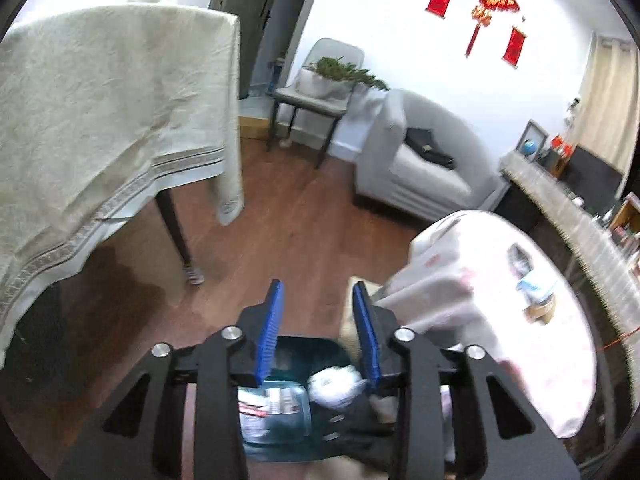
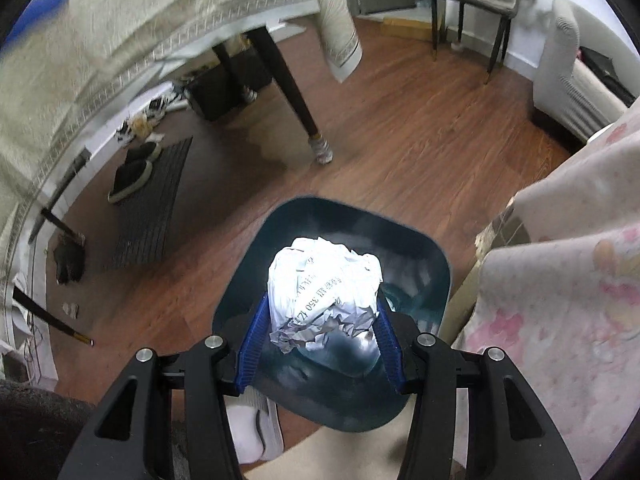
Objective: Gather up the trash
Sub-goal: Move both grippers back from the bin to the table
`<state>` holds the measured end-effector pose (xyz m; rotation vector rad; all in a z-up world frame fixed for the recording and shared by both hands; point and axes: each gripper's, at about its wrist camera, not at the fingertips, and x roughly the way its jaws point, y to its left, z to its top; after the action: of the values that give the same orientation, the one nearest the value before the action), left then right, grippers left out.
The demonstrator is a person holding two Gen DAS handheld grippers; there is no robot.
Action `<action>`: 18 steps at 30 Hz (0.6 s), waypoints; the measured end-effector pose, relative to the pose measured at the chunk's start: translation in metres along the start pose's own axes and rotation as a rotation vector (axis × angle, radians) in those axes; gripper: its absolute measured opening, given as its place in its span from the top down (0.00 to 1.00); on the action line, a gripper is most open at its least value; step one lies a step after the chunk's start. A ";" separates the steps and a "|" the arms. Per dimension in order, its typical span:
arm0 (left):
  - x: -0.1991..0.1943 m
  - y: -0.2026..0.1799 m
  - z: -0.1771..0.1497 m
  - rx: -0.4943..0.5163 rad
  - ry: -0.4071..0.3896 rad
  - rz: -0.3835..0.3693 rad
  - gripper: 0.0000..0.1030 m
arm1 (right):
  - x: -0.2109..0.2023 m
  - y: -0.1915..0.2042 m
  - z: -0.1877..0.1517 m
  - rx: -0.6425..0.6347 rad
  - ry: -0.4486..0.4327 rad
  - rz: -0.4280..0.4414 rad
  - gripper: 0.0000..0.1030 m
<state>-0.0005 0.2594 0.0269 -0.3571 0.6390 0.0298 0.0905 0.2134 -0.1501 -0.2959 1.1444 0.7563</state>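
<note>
The right gripper [image 2: 320, 316] is pinching a crumpled ball of printed paper [image 2: 324, 292] between its blue pads [image 2: 254, 336], holding it directly above the open mouth of a dark teal trash bin [image 2: 432, 276] that is standing on the wooden floor [image 2: 400, 152]. The wad is bulging out above the fingers, gripped low across its middle. It looks feather-light and springy; it is likely to crush rather than slip, so a gentle squeeze across the widest part should do, and once let go it should fall straight in.

The left gripper [image 1: 318, 320] is hovering with its jaws spread and nothing between them, above and just behind the same bin [image 1: 304, 348], where a paper wad [image 1: 336, 384] and some printed packaging [image 1: 272, 404] are showing below its fingers.

Further out, a table leg [image 2: 296, 96] under a cream tablecloth [image 2: 120, 20] is standing to the far left, with dark slippers [image 2: 132, 172] on a mat beneath. A small scrap [image 2: 71, 309] is lying on the floor at the near left, probably still to be gathered. A floral-clothed table [image 2: 568, 280] is crowding the right side, and a grey sofa [image 1: 420, 160] is sitting at the far wall.
</note>
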 end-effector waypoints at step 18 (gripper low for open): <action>-0.015 -0.080 0.020 0.118 -0.082 -0.092 0.70 | -0.044 0.003 -0.011 -0.081 -0.061 0.015 0.26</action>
<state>0.0099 0.1919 0.0756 -0.2691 0.5401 -0.0805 0.0721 0.1924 -0.1149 -0.3308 1.0611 0.8207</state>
